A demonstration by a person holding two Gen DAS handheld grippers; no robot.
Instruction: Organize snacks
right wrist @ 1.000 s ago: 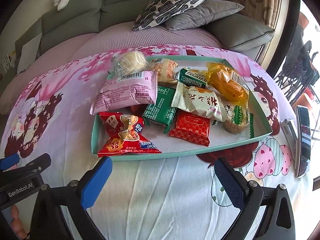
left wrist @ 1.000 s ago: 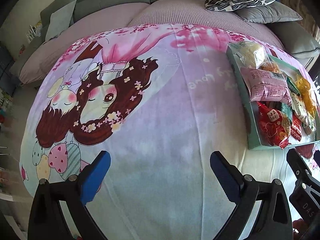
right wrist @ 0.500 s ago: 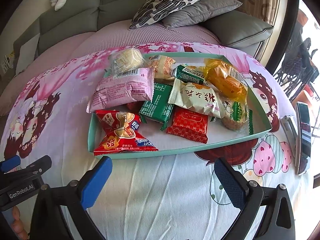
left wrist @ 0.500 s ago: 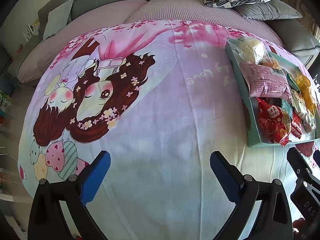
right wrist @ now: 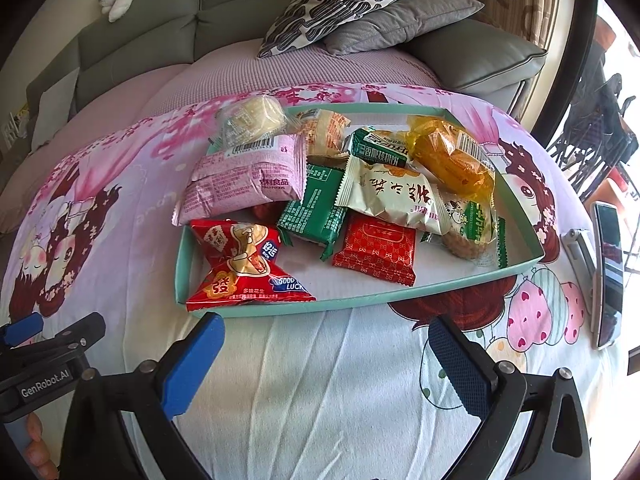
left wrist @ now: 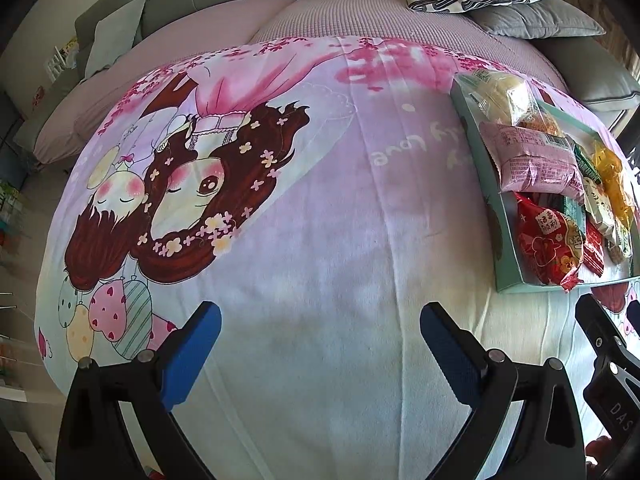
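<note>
**A:** What's changed in the last second?

**B:** Little. The right gripper (right wrist: 324, 360) has eased nearer the teal tray (right wrist: 360, 303) — its rim now sits just ahead of the blue pads. The left gripper (left wrist: 320, 344) has crept forward over bare cartoon blanket (left wrist: 320, 240), with the tray off to its right.

**A:** Jaws?

**B:** Both spread wide, holding nothing.

**A:** And the snacks?

**B:** All in the tray, heaped and overlapping. The red peanut packet (right wrist: 244, 268) lies at the near-left corner, the pink packet (right wrist: 244, 178) hangs over the left wall, and the green wafer pack (right wrist: 316, 210) and red square sachet (right wrist: 376, 250) lie mid-tray.

**A:** Meaning?

**B:** Probably an approach to the tray. Gathered already or about to be sorted — I can't tell.
</note>
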